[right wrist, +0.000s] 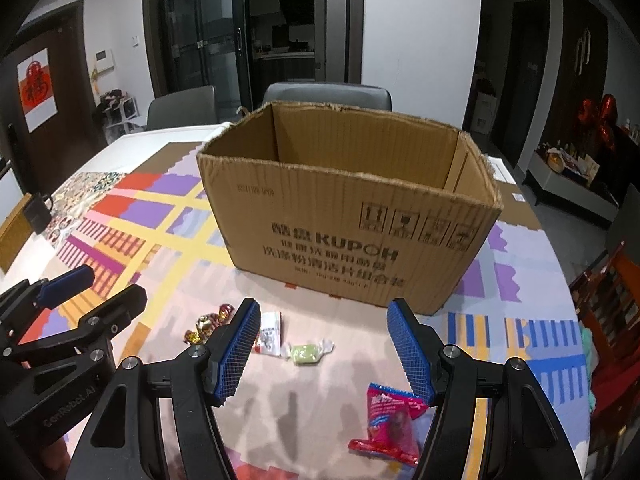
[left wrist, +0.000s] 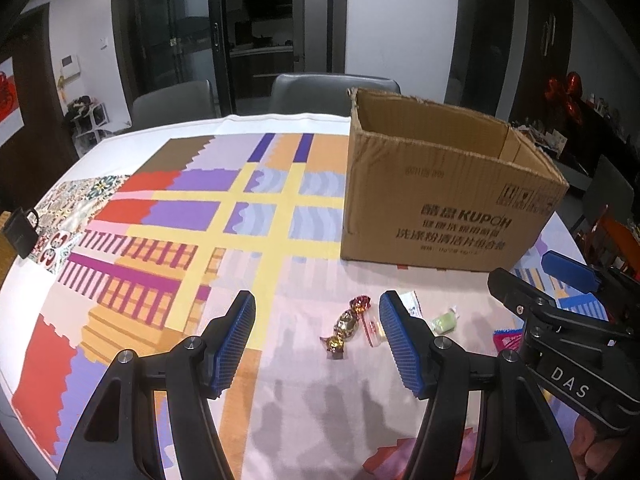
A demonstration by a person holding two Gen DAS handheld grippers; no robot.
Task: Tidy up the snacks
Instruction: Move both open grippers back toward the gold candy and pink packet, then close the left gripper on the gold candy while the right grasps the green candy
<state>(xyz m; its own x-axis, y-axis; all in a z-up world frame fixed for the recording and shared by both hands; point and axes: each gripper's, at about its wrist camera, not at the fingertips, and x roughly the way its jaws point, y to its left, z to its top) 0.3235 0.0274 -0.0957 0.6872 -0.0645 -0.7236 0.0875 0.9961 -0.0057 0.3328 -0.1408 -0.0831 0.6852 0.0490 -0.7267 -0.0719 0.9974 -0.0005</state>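
Both pairs of tongs hang above the table with jaws spread and nothing between the ribbed blue pads. Just ahead of the left tongs point(left wrist: 317, 320) lies a twisted, shiny gold-and-red foil candy point(left wrist: 345, 327), with a small white sachet point(left wrist: 373, 327) touching it, partly hidden behind the right-hand pad. Beyond that pad sits a pale green sweet point(right wrist: 306, 352) in a clear crinkled wrapper. Under the right tongs point(right wrist: 323, 326), near its right-hand finger, a glossy red snack packet point(right wrist: 390, 420) lies flat. All four snacks rest loose on the patchwork-printed tablecloth point(left wrist: 256, 216), near one another and short of the box. Each view shows the other tool's black frame crowding in from the side. Farther back stands an open-topped corrugated cardboard box point(right wrist: 344, 216), its rim torn and ragged and its front printed in dark letters; its inside floor is out of sight. A small black padlock point(left wrist: 20, 232) sits at the table's left edge. Grey chairs point(right wrist: 328, 94) stand behind the table.
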